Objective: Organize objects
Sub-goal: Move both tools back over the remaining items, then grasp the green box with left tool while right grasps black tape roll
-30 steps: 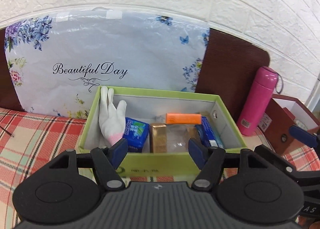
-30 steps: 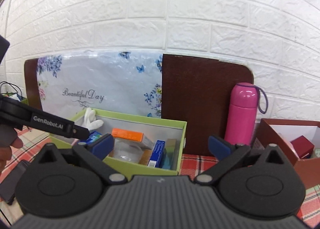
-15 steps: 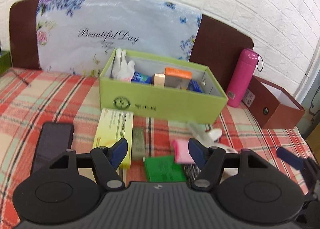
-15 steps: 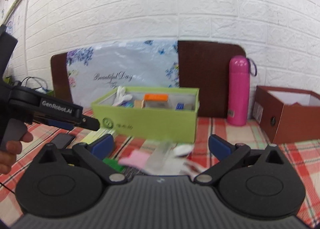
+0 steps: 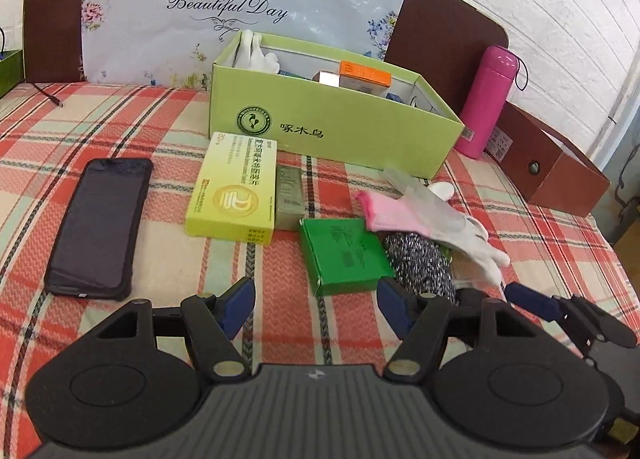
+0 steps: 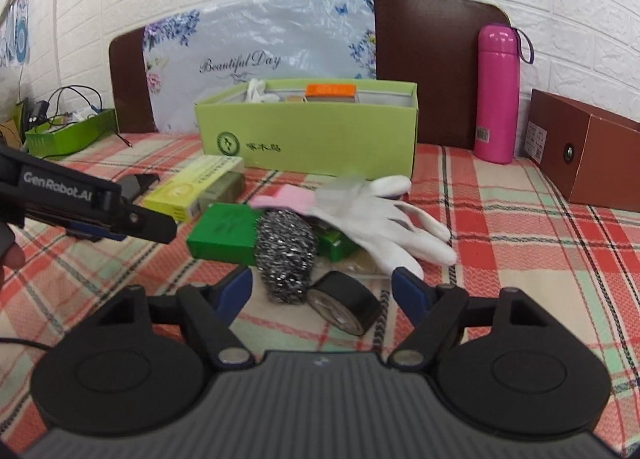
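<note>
Clutter lies on the plaid-covered tabletop (image 5: 168, 259) in front of the lime-green storage box (image 5: 332, 127): a black phone (image 5: 98, 223), a yellow carton (image 5: 236, 195), a green packet (image 5: 346, 255), a steel-wool scrubber (image 6: 285, 255), a white glove (image 6: 384, 219) with a pink cuff, and a black tape roll (image 6: 344, 301). The box already contains a second glove and an orange carton (image 5: 365, 73). Left claw (image 5: 316, 305): spread, empty, above bare cloth just before the green packet. Right claw (image 6: 322, 289): closing, pads clear of contact, with the scrubber and tape roll lying between its fingers. A pink flask (image 6: 498, 95) stands right of the box.
</note>
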### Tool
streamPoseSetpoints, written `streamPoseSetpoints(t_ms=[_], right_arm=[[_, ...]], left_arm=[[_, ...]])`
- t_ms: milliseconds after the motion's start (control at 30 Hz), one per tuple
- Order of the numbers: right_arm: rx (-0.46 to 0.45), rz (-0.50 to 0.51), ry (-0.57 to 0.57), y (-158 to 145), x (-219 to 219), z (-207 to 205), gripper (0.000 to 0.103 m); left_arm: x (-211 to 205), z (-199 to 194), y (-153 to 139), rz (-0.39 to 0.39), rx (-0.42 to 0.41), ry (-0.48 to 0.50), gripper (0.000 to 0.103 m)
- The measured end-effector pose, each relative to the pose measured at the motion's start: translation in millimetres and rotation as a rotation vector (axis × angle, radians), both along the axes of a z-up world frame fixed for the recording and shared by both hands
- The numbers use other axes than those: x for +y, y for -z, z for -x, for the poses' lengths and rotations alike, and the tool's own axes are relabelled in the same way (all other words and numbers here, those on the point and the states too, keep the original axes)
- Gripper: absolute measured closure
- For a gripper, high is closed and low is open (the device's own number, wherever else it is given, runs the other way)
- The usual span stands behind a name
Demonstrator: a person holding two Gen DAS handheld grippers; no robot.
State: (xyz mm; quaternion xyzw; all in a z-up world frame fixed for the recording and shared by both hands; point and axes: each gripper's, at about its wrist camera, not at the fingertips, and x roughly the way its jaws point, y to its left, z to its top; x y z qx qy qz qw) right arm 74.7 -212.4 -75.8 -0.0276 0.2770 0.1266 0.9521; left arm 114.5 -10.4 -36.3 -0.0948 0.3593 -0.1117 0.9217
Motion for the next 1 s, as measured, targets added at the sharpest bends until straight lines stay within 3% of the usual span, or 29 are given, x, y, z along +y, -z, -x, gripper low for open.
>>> streamPoseSetpoints(t_ms=[67, 100, 133, 200, 300, 533, 700, 833, 1000], right_arm=[[0.014, 0.015, -0.004, 3.9, 0.2, -3.5, 0.032], [0.037, 0.018, -0.005, 5.9, 0.1, -5.0, 0.053], [0.055, 0.014, 0.004, 7.1, -0.6, -4.9, 0.067], [0.069, -0.004, 0.002, 8.3, -3.9, -0.6, 0.076], [0.078, -0.009, -0.006, 6.6, -7.3, 8.7, 0.083], [0.084, -0.073, -0.069, -9.2, -9.4, 25.0, 0.083], [0.064, -0.051, -0.081, -15.8, -0.7, 24.9, 0.082], [0.067, -0.038, -0.046, -12.6, 0.2, 21.0, 0.071], [0.102, -0.009, 0.015, -1.0, 1.9, 8.6, 0.063]], left_arm=[[-6.2, -10.8, 3.1, 0.005, 0.004, -0.003, 0.033], [-10.1, -16.8, 5.7, 0.002, 0.008, -0.005, 0.033], [-14.1, -22.8, 8.6, -0.006, 0.013, -0.008, 0.033], [-22.3, -34.0, 15.3, -0.021, 0.028, -0.010, 0.033], [-32.8, -47.5, 22.3, -0.020, 0.038, -0.004, 0.033], [-50.8, -59.9, 27.5, -0.105, 0.000, 0.030, 0.037], [-34.2, -36.3, 25.1, -0.075, 0.023, 0.096, 0.037], [-17.5, -6.3, 23.5, -0.089, 0.030, 0.101, 0.037], [-9.3, 15.0, 23.3, -0.137, 0.023, 0.058, 0.032]])
